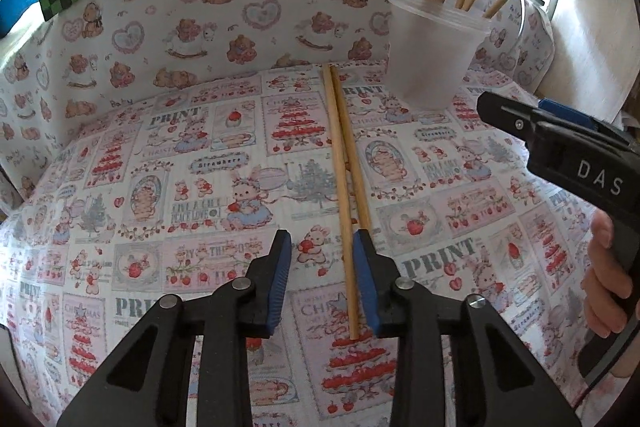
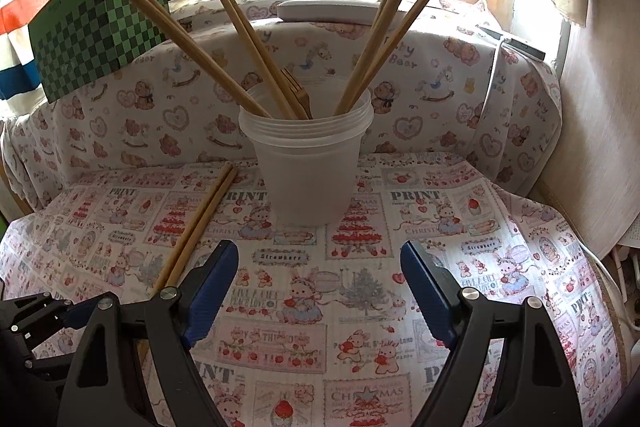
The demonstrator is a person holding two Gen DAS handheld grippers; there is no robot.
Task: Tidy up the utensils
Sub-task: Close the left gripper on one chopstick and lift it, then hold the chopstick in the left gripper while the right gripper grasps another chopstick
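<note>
Two wooden chopsticks point(image 1: 340, 155) lie side by side on the printed tablecloth point(image 1: 192, 163), pointing away from me. My left gripper point(image 1: 322, 239) straddles the longer one near its close end. That stick lies close to the right pad point(image 1: 366, 279), with a wide gap to the left pad, so the jaws are open. A translucent plastic cup point(image 2: 308, 167) stands upright with several chopsticks point(image 2: 256, 51) and a wooden fork point(image 2: 298, 87) in it. My right gripper point(image 2: 319, 247) is wide open and has nothing in it, just in front of the cup. The same loose pair point(image 2: 200, 223) shows at its left.
A bear-print cloth point(image 1: 192, 27) rises behind the table. A green checkered box point(image 2: 100, 27) sits at the back left, and a white flat object point(image 2: 328, 9) behind the cup. A cable point(image 2: 494, 75) hangs at the right beside a pale wall. A hand point(image 1: 604, 267) holds the right tool.
</note>
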